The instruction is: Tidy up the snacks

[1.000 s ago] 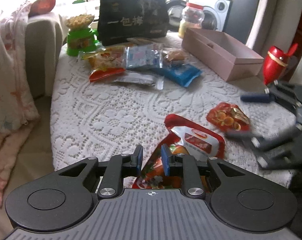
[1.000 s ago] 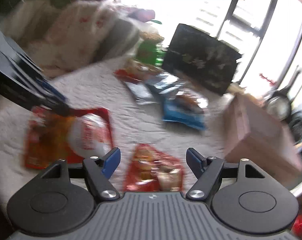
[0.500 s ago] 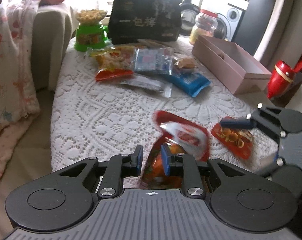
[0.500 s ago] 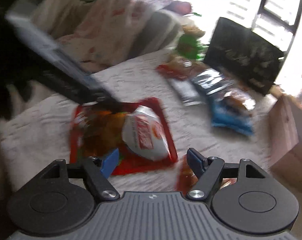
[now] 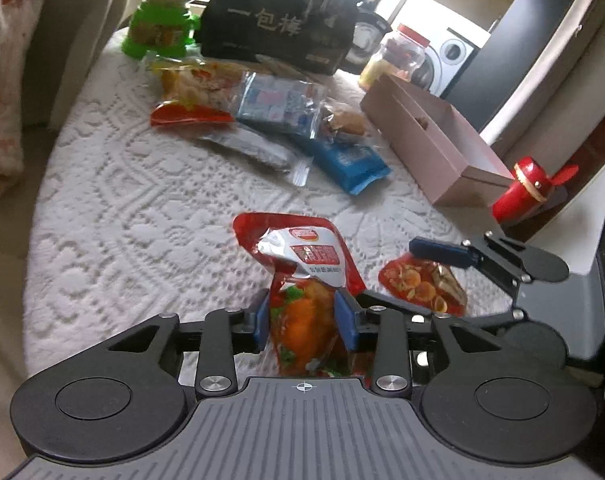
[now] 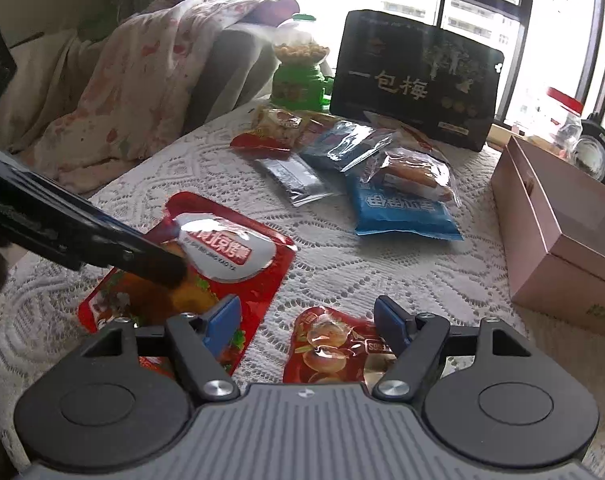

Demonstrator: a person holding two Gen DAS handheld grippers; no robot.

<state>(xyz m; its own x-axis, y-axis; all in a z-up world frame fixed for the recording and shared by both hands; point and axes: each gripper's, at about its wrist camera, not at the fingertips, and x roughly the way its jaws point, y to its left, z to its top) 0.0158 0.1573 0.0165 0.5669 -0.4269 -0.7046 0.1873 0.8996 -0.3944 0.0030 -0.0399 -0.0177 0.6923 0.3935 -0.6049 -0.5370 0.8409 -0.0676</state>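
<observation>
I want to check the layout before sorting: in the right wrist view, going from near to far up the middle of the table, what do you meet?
Small red snack packet → blue snack bag → clear-wrapped pastry → black gift box with white characters.

Two close wrist views, shared tabletop (image 5: 142, 216)

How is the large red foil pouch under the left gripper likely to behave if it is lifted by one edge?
The large red pouch would probably droop: its foil already looks creased. The glossy film may slip between the pads. It looks flat, so likely light.
</observation>
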